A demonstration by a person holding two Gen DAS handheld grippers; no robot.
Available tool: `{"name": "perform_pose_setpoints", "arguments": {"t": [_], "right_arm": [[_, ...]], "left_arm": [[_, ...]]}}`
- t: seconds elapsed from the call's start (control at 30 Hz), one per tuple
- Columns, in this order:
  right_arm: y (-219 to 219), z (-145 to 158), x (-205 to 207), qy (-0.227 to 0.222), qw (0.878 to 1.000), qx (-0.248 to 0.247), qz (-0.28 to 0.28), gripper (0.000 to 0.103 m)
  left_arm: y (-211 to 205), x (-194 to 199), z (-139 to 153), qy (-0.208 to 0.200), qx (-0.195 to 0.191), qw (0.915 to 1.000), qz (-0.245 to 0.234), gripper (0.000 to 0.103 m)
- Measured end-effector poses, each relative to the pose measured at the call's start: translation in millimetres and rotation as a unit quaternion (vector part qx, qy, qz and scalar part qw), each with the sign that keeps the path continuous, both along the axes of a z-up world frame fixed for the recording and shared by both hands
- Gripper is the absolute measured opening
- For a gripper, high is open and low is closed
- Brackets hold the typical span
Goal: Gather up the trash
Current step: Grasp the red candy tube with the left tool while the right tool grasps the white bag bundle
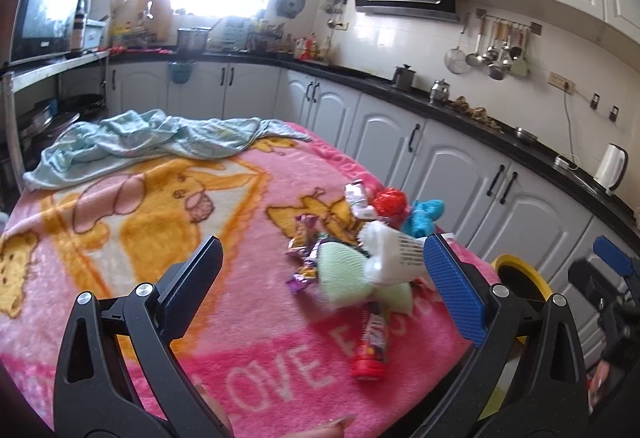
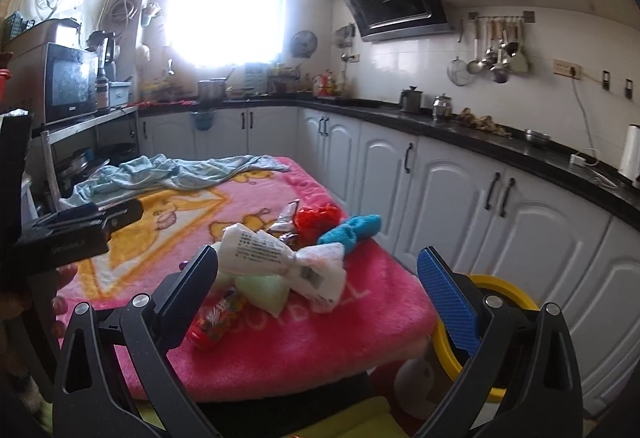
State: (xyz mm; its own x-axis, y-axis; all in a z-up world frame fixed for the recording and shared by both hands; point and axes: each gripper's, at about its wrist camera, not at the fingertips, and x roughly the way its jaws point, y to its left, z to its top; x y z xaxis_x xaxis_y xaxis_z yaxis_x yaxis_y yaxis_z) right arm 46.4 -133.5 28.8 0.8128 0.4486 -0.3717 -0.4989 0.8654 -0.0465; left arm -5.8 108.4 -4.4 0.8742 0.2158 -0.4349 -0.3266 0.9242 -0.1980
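A heap of trash lies on the pink blanket [image 1: 248,302] near the table's right edge: a white printed bag [image 1: 394,256] [image 2: 280,258], a pale green pouch [image 1: 340,266] [image 2: 262,290], a red tube [image 1: 370,342] [image 2: 214,322], purple foil wrappers [image 1: 306,254], a silver wrapper [image 1: 358,198], a red wad [image 1: 390,204] [image 2: 316,220] and a blue wad [image 1: 422,216] [image 2: 352,230]. My left gripper [image 1: 322,270] is open and empty, hovering just before the heap. My right gripper [image 2: 318,284] is open and empty, its jaws either side of the white bag. A yellow-rimmed bin [image 1: 520,274] [image 2: 500,298] stands beside the table.
A light blue cloth [image 1: 160,138] [image 2: 172,172] lies crumpled at the table's far end. Grey cabinets [image 1: 460,174] under a black counter run along the right. A shelf with a microwave [image 2: 70,82] stands at left. The left gripper's body [image 2: 72,230] shows at left in the right wrist view.
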Motion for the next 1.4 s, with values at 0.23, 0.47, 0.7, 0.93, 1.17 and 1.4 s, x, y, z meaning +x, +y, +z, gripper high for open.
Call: {"name": "perform_pose_setpoints", "arguments": {"t": [0.23, 0.47, 0.7, 0.93, 1.17, 1.4], "right_arm": [[22.5, -1.9, 40.2, 0.038, 0.998, -0.02, 0.051, 0.097], [44.9, -17.5, 85.4, 0.08, 0.989, -0.075, 0.104, 0.097], [73.6, -50.6, 111.2, 0.073, 0.966, -0.187, 0.165, 0.097], [97.1, -72.1, 120.0, 0.042, 0.941, -0.265, 0.207, 0.097], [112.1, -84.7, 136.5, 0.045, 0.925, -0.293, 0.236, 0.095], [113.1, -91.9, 156.4, 0.091, 0.92, -0.286, 0.251, 0.065]], "left_arm": [[12.7, 8.8, -15.9, 0.04, -0.011, 0.9991, 0.006, 0.092], [10.6, 22.6, -40.1, 0.081, -0.026, 0.9957, -0.036, 0.092], [-9.1, 41.8, -66.7, 0.129, -0.032, 0.9859, -0.102, 0.088], [-25.4, 61.2, -89.6, 0.176, -0.048, 0.9724, -0.146, 0.067], [-29.2, 68.4, -100.4, 0.199, -0.063, 0.963, -0.17, 0.048], [-31.9, 75.4, -105.6, 0.211, -0.072, 0.958, -0.181, 0.029]]}}
